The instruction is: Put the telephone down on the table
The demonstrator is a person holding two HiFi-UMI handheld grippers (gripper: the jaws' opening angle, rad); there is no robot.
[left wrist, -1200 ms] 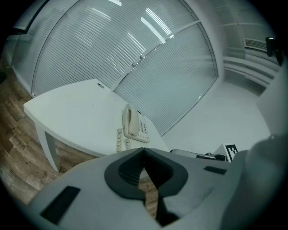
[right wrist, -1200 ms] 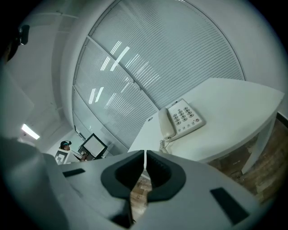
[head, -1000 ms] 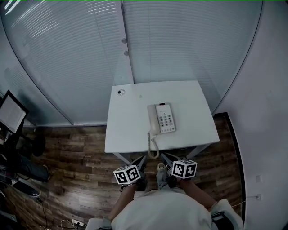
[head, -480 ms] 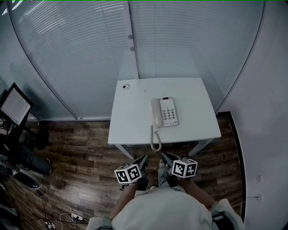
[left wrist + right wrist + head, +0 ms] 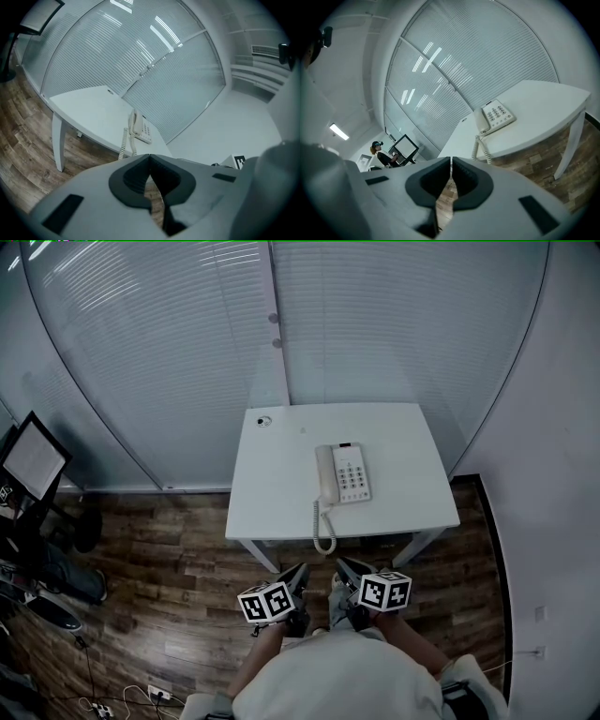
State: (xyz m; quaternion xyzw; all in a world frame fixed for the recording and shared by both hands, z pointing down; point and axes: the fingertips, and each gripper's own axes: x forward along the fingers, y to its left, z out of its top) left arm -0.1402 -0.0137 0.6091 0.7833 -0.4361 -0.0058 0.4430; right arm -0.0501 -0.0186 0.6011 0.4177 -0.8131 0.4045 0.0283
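Observation:
A white telephone (image 5: 343, 473) lies flat on the white table (image 5: 281, 493), its handset on the cradle and its coiled cord (image 5: 323, 531) hanging over the near edge. The telephone (image 5: 140, 129) also shows in the left gripper view and the telephone (image 5: 496, 116) in the right gripper view. Both grippers are held close to the person's body, well short of the table. The left gripper (image 5: 298, 575) is shut with nothing in it. The right gripper (image 5: 343, 569) is shut and holds nothing too. Their tips meet in both gripper views, the left gripper (image 5: 149, 157) and the right gripper (image 5: 451, 160).
Glass walls with blinds (image 5: 187, 343) stand behind the table. A small round fitting (image 5: 262, 422) sits at the table's far left corner. A monitor (image 5: 30, 463) and office gear stand at the left on the wooden floor (image 5: 150, 549). A white wall (image 5: 553, 484) closes the right side.
Between one second and half a second ago the view shifted back from the table, so the table and telephone sit farther from the grippers. Since then nothing has moved.

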